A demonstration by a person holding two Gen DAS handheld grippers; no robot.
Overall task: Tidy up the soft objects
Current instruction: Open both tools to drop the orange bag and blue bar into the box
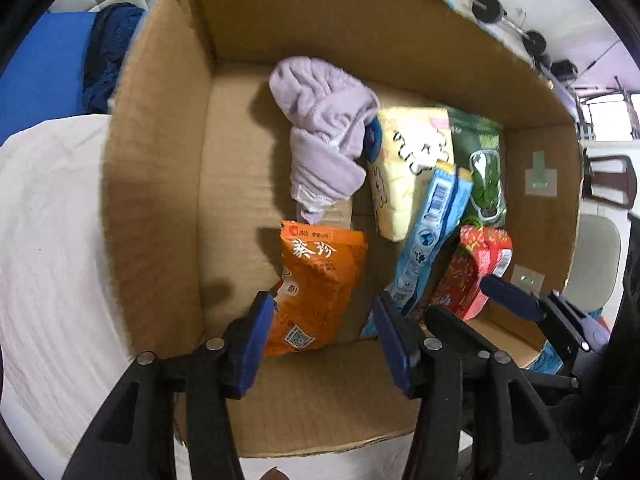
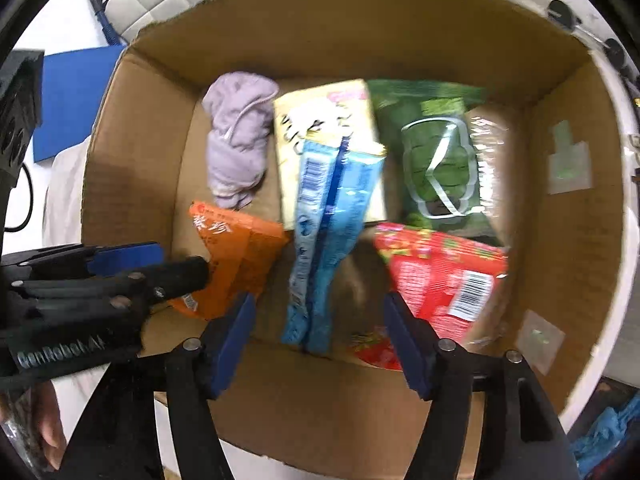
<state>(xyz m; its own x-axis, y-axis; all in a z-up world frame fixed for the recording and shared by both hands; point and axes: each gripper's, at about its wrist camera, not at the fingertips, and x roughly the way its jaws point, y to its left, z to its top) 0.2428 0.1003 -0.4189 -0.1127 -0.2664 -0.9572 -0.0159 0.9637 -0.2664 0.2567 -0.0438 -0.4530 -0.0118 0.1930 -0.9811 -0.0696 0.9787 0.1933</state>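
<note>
An open cardboard box holds a lilac cloth, a pale yellow pack, a green pouch, a blue packet, a red packet and an orange snack bag. My left gripper is open over the box's near wall, its jaws either side of the orange bag without pinching it. My right gripper is open above the blue packet's near end, holding nothing.
The box sits on a white sheet. A blue mat and dark blue cloth lie beyond its left wall. Tape patches mark the right wall. A chair stands to the right.
</note>
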